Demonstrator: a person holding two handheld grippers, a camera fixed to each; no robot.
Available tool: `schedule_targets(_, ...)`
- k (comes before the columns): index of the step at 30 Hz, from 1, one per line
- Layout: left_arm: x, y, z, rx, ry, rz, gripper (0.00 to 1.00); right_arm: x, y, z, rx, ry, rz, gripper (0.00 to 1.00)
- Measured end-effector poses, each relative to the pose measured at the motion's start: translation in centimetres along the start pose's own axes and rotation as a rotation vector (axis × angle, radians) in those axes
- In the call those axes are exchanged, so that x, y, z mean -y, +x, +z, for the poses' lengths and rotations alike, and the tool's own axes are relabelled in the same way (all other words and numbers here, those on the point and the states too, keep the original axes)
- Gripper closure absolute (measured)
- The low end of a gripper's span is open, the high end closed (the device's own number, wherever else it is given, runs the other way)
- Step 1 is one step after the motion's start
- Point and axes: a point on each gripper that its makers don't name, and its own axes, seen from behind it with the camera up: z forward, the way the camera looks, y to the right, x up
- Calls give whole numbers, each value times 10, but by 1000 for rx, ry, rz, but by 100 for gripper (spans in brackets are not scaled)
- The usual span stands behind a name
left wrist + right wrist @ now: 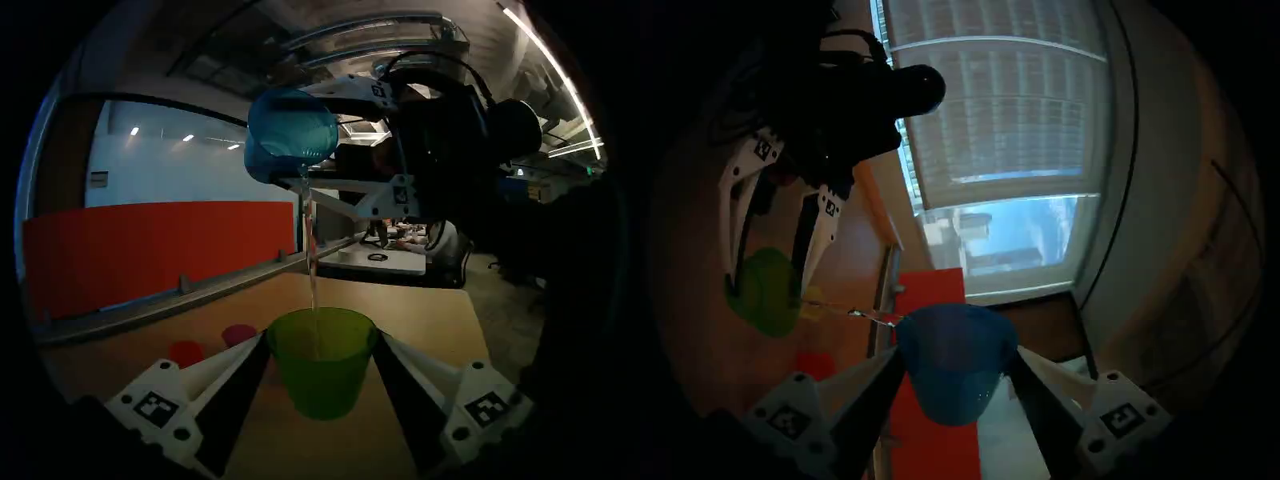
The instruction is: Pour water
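Above the translucent green plastic cup (322,370), the right gripper (956,364) is pinching a tilted translucent blue plastic cup (956,376), and a thin stream of water (310,256) is falling into the green cup. The left gripper (320,356) is clamping the green cup upright over the light wooden tabletop (432,312). Pouring is under way. The next move probably calls for righting the blue cup before the green cup overflows. Count: two grippers and four cups, including one small red cup (186,352) and one small magenta cup (238,334) beside the green cup.
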Motion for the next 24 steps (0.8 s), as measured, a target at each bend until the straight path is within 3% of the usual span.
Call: schedule_targets(24, 2, 4, -1, -17, 10, -1, 11, -13, 2, 3, -1, -25, -75, 12)
